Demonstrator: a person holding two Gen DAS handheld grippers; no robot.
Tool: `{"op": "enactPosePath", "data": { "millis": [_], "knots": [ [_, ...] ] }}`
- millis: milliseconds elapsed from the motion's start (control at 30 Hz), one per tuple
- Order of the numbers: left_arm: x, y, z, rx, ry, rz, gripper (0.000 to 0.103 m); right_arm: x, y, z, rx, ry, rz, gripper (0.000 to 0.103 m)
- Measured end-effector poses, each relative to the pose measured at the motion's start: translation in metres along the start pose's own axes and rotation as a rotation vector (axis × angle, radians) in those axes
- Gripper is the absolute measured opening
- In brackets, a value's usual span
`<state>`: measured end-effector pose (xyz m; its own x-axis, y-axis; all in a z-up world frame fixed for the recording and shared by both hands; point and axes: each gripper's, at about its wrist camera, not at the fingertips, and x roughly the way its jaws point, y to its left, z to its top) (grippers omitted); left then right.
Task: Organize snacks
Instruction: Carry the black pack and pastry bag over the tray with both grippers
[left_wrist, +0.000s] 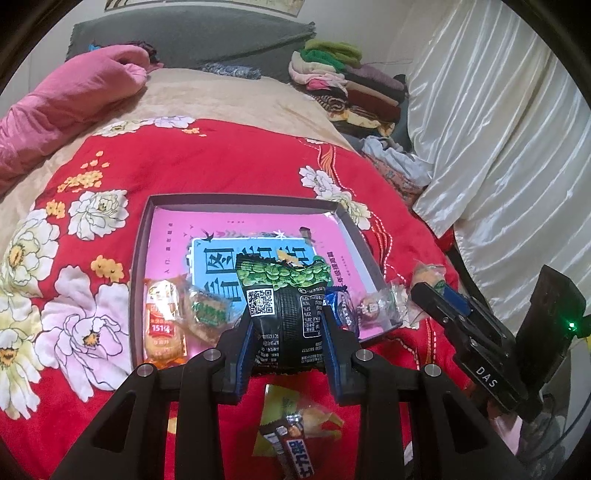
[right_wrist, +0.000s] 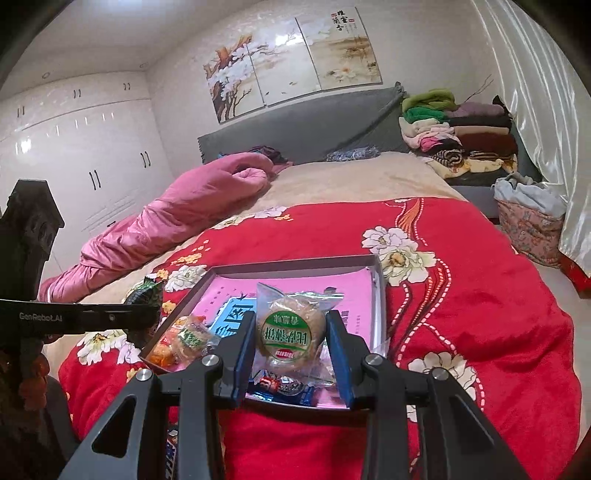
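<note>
Each tool (left_wrist: 288, 334) grips a snack (green packet (left_wrist: 282, 306), round pastry (right_wrist: 290, 332)) over the tray (left_wrist: 236, 201).

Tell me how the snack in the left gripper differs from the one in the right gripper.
The green-and-black packet in the left gripper is opaque, printed with a QR code; the round cake in the right gripper sits in clear wrap with a green label. The packet is tall and puffy, the cake disc-shaped. Both are clamped above the pink-lined box.
</note>
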<state>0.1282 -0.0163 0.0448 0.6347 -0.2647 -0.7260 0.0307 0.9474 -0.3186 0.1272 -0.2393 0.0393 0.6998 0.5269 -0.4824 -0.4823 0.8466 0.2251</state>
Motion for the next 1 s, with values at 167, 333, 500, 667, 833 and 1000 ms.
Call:
{"op": "enactPosePath", "data": {
  "millis": [167, 333, 500, 667, 833, 1000],
  "knots": [
    [0.009, -0.002, 0.001, -0.003, 0.007, -0.004, 0.033, 0.000, -0.003, 0.000, 0.001, -0.001, -0.013, 0.038],
    [0.021, -0.001, 0.001, -0.006, 0.021, 0.001, 0.033, 0.002, -0.005, -0.001, -0.001, 0.002, -0.023, 0.038],
    [0.031, 0.000, 0.000, -0.010, 0.037, 0.010, 0.033, 0.003, -0.006, -0.001, 0.006, 0.002, -0.024, 0.038],
    [0.039, 0.000, -0.002, -0.007, 0.048, 0.017, 0.033, 0.005, -0.005, -0.002, 0.003, 0.002, -0.031, 0.038],
    [0.049, 0.001, -0.004, -0.011, 0.071, 0.012, 0.033, 0.009, -0.008, -0.004, 0.009, 0.012, -0.038, 0.038],
    [0.060, 0.002, -0.005, -0.010, 0.087, 0.011, 0.033, 0.012, -0.008, -0.005, 0.010, 0.023, -0.045, 0.038]
  ]
}}
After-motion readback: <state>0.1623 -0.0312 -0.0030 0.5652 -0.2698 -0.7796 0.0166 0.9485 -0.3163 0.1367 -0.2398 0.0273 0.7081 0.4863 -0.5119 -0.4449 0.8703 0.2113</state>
